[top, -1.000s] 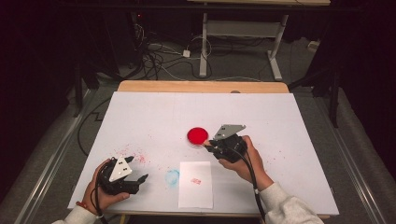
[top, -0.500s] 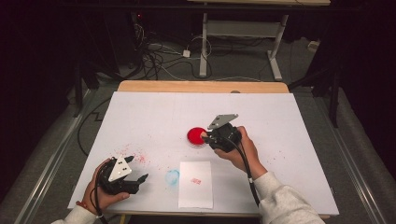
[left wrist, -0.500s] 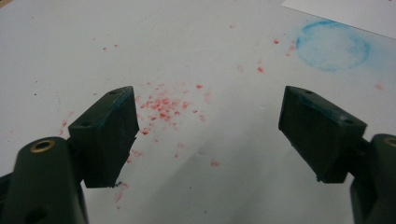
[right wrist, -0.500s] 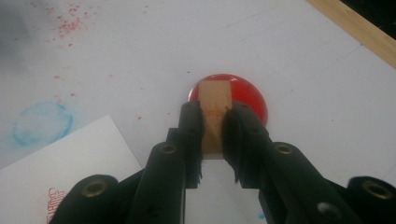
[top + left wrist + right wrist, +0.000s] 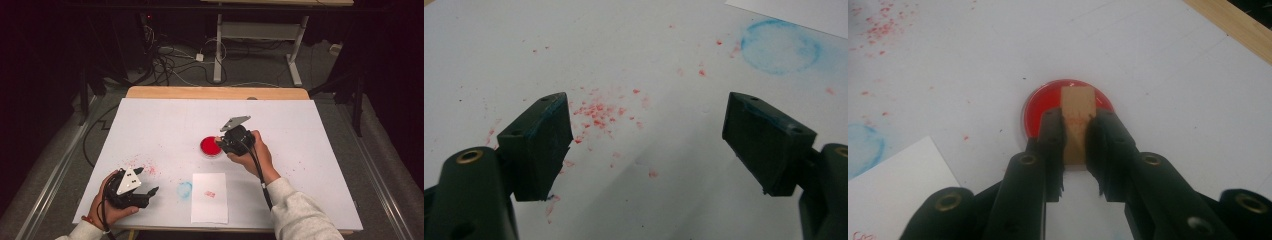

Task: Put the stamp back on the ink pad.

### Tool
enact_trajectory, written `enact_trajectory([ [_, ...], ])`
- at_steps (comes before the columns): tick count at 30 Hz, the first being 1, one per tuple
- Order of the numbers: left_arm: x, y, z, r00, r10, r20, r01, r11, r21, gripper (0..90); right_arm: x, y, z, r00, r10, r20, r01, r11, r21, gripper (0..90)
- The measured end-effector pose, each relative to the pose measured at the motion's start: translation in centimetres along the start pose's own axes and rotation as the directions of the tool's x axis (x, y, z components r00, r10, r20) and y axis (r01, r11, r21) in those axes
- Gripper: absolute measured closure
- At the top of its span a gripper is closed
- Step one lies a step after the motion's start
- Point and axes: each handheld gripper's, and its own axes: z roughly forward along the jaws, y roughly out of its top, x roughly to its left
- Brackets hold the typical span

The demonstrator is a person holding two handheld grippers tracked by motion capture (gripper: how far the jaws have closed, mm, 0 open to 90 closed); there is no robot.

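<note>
Table (image 5: 165, 120): dish (image 5: 210, 146) near centre. Sheet of paper (image 5: 209, 197) at the near edge, in front of the dish. Ring stain (image 5: 184, 189) just left of the sheet. Right hand-held gripper (image 5: 223, 143) at the dish's right edge, holding a block (image 5: 1077, 123) over the dish. Left hand-held gripper (image 5: 150, 194) at near left corner, left of the stain.

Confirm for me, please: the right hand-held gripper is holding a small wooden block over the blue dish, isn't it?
Not quite: the dish is red, as the right gripper view shows. The right hand-held gripper does hold the small wooden block over it.
</note>
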Motion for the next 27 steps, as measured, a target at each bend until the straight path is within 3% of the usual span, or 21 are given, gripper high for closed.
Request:
enact_trajectory([
  [16,0.0,-0.1,-0.1,1.0,0.007,0.002,-0.007,1.0,0.0,18.9,0.7,0.7,3.7,0.9999,-0.013,0.004,0.013,0.998,0.061,75.8],
  [27,0.1,0.0,0.0,0.9998,0.019,0.0,-0.019,0.9998,0.0,18.9,0.5,0.4,5.3,0.9998,0.019,0.002,-0.019,0.995,0.096,75.7],
])
